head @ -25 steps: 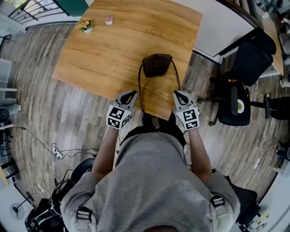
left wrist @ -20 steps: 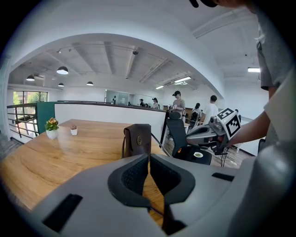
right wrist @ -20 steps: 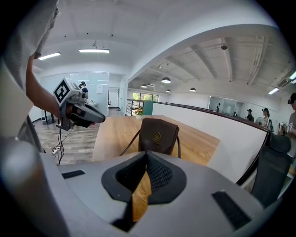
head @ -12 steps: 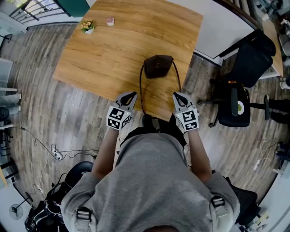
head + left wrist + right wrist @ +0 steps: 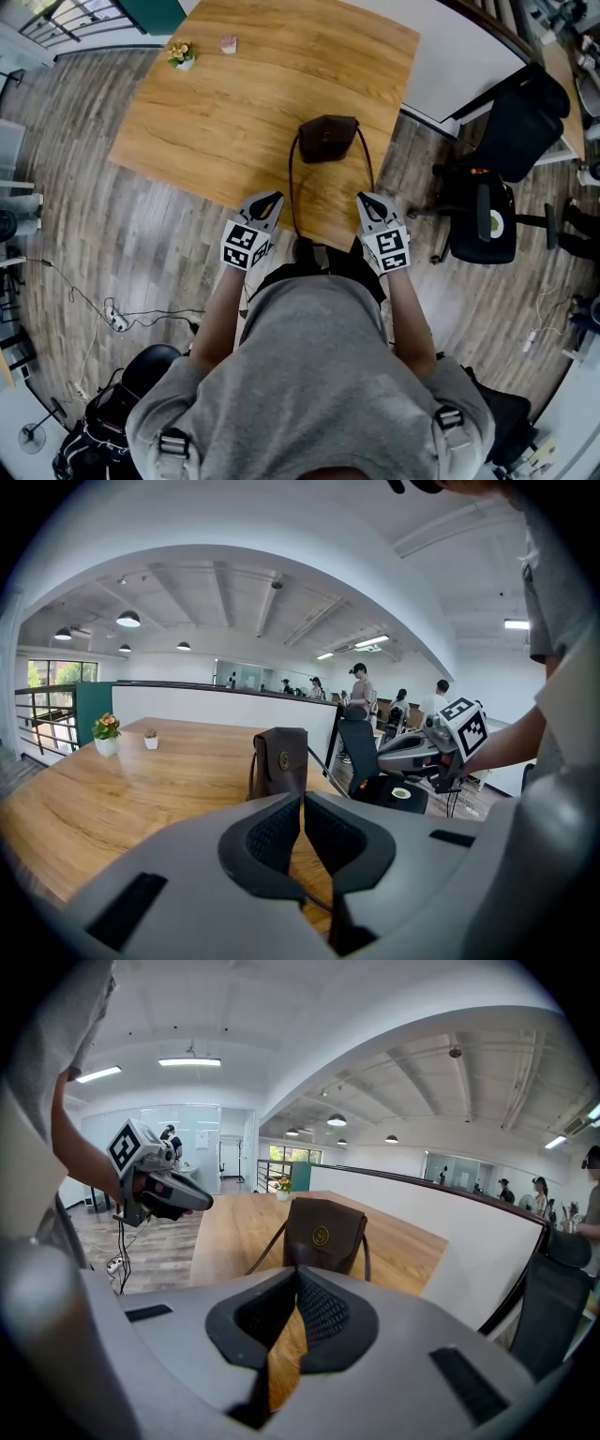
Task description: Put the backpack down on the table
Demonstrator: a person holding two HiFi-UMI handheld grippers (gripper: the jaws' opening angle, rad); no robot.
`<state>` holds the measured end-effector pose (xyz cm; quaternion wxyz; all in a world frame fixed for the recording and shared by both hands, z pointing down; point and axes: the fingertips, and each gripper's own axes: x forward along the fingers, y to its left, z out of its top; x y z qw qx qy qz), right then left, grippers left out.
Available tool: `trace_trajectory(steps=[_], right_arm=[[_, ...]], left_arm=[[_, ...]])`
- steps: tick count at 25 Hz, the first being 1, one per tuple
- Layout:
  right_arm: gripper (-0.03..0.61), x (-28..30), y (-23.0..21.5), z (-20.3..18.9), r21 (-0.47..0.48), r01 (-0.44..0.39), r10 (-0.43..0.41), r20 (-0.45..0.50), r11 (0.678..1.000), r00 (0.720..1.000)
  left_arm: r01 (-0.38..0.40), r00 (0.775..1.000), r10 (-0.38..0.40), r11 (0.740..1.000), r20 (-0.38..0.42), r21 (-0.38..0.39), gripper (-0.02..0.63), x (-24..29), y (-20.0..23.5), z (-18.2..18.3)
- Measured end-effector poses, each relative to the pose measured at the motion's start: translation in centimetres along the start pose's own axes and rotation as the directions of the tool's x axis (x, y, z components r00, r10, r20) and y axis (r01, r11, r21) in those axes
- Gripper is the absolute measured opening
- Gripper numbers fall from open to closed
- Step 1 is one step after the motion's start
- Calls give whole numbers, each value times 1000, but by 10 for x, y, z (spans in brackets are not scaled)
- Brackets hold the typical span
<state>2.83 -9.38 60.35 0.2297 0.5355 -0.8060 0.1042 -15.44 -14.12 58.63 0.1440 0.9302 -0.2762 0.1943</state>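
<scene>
The wooden table (image 5: 206, 112) in this open office is bearing the brown backpack (image 5: 327, 139), which is standing upright close to the edge nearest you, its two straps (image 5: 292, 187) trailing off that edge. You are holding the left gripper (image 5: 274, 196) on the near left of the backpack and the right gripper (image 5: 362, 198) on its near right, each with jaws pressed together on nothing. A small potted plant (image 5: 178, 52) is sitting well beyond the backpack, far left.

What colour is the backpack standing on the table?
The backpack is dark brown; clearest in the right gripper view.
</scene>
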Motion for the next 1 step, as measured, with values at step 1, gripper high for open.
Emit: trace_trajectory(steps=[1], right_arm=[[6, 0, 1, 1, 2, 0, 0, 1, 1000, 1000]], left_arm=[[0, 1000, 0, 1000, 0, -2, 31, -1, 0, -1]])
